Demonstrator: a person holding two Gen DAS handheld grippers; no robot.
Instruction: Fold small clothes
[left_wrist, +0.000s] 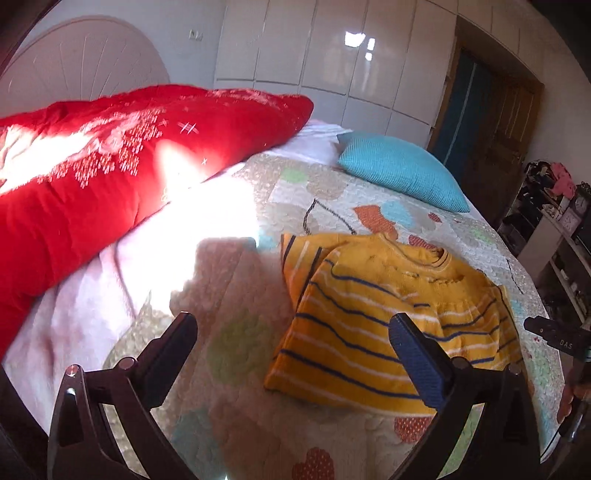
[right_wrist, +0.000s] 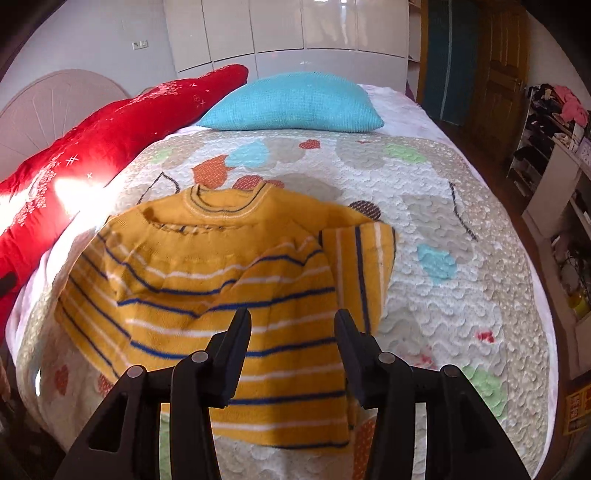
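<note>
A small yellow sweater (right_wrist: 207, 266) with blue and white stripes lies on the patterned quilt (right_wrist: 443, 236), its neck towards the blue cushion. One side is folded over the body and one sleeve (right_wrist: 362, 258) lies out to the right. My right gripper (right_wrist: 291, 314) hovers over the sweater's near half, open, its pads clear of the cloth. In the left wrist view the sweater (left_wrist: 351, 295) lies ahead and to the right. My left gripper (left_wrist: 291, 321) is open wide above the quilt at the sweater's near edge, with nothing held.
A long red pillow (left_wrist: 110, 177) lies along the bed's left side and a blue cushion (right_wrist: 291, 103) at its far end. White wardrobes (right_wrist: 280, 33) stand behind. Cluttered shelves (right_wrist: 554, 147) line the right. A hand with a black tool (left_wrist: 554, 336) shows at the left view's right edge.
</note>
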